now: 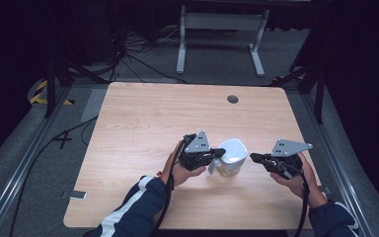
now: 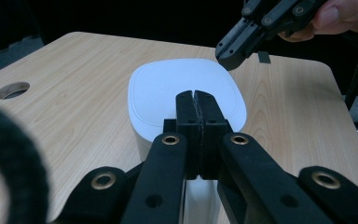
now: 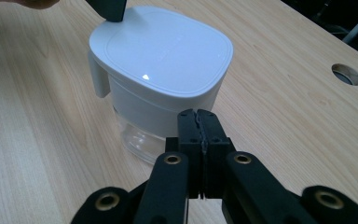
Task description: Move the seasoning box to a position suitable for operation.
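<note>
A white water jug [image 1: 233,159] with a flat white lid [image 3: 163,51], a side handle [image 3: 99,74] and a clear lower body stands on the wooden table [image 1: 143,118], near its front. My left gripper [image 1: 221,152] is shut and empty, its tips over the jug's left rim above the handle. In its own view the left gripper [image 2: 196,99] lies over the lid [image 2: 168,84]. My right gripper [image 1: 253,157] is shut and empty, just right of the jug, pointing at it. In its own view the right gripper [image 3: 198,117] sits close before the jug's side.
A round cable hole [image 1: 233,99] lies near the table's far edge. Beyond the table stands a white desk frame [image 1: 222,29], with cables on the floor [image 1: 128,54]. A small flat object [image 1: 77,195] lies on the floor at the front left.
</note>
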`<state>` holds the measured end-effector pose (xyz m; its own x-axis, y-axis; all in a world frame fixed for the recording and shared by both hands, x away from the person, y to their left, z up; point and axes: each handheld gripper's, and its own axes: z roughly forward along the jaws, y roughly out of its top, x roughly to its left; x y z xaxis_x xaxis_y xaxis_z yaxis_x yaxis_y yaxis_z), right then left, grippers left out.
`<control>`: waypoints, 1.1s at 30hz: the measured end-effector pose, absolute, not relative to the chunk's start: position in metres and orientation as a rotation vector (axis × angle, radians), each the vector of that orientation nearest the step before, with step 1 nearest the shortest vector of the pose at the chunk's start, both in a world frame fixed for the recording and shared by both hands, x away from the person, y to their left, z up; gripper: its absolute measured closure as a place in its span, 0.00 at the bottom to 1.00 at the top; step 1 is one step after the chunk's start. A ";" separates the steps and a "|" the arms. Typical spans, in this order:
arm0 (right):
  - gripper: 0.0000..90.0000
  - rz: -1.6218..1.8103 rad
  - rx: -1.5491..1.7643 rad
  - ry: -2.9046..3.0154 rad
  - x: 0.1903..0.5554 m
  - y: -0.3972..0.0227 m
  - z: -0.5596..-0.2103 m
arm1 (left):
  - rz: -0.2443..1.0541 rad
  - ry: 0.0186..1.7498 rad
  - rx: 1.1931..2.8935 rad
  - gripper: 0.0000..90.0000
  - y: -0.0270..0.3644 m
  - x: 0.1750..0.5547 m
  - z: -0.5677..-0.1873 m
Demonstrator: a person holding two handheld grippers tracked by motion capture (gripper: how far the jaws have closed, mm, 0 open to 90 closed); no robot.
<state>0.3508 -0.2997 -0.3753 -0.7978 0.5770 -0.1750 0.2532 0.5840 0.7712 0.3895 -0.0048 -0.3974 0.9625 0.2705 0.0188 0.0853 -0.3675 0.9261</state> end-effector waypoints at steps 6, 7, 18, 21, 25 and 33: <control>1.00 1.086 0.672 2.410 0.351 -0.302 -0.378 | 0.203 0.256 1.948 1.00 -0.005 0.389 -0.397; 1.00 1.086 0.673 2.409 0.351 -0.302 -0.378 | 0.204 0.256 1.949 1.00 -0.005 0.389 -0.397; 1.00 1.082 0.676 2.407 0.353 -0.299 -0.380 | 0.237 0.250 1.970 1.00 -0.013 0.389 -0.394; 1.00 1.070 0.671 2.411 0.353 -0.298 -0.381 | 0.233 0.253 1.972 1.00 -0.013 0.389 -0.394; 1.00 1.071 0.671 2.403 0.354 -0.299 -0.379 | 0.234 0.260 1.955 1.00 -0.012 0.389 -0.396; 1.00 1.077 0.663 2.417 0.353 -0.296 -0.378 | 0.209 0.256 1.939 1.00 -0.006 0.389 -0.398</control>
